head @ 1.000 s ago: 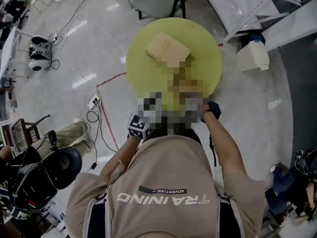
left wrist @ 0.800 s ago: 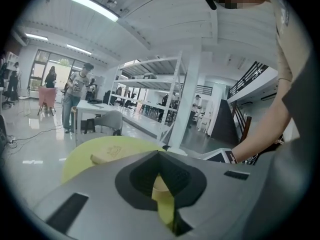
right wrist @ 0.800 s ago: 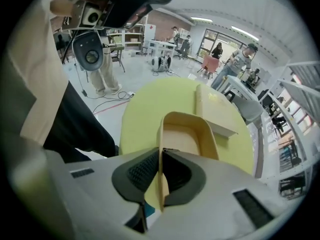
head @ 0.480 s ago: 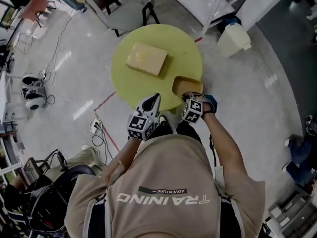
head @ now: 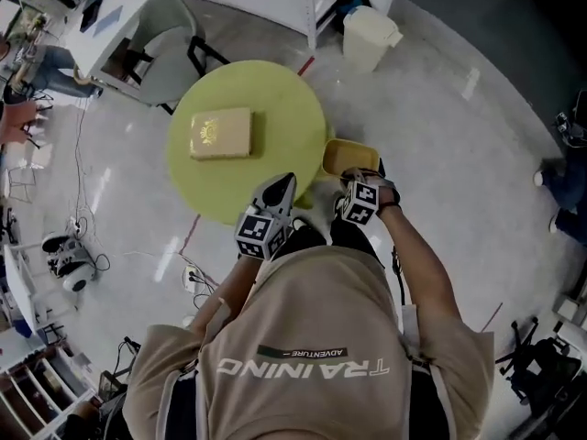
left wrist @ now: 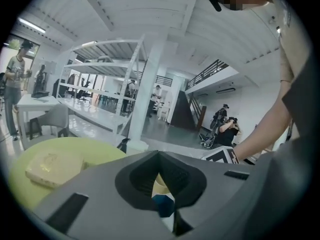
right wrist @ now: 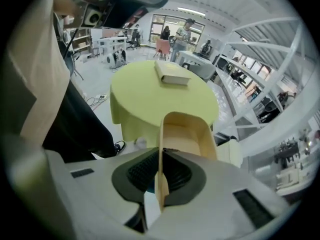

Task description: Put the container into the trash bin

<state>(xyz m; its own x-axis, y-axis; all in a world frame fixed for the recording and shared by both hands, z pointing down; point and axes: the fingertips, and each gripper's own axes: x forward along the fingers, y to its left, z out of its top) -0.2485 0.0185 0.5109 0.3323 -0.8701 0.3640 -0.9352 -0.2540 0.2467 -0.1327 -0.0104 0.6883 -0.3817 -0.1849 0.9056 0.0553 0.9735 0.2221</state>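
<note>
Here the right gripper's [head: 352, 181] jaws pinch one wall of the container [head: 349, 159], held beside the worktop [head: 240, 180], likely for carrying to the bin [head: 370, 33]. The left gripper [head: 282, 187] is spare, its jaws together on nothing.

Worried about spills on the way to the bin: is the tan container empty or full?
Empty, as far as visible: the container, clamped by its wall in the right tool, shows only bare inner surfaces.

The container [head: 350, 157], gripped in the right claw [head: 354, 178], has come off the desk [head: 275, 90]. It was over the desk's rim before and now hangs just beside it, on the side toward the trash bin [head: 370, 33].
</note>
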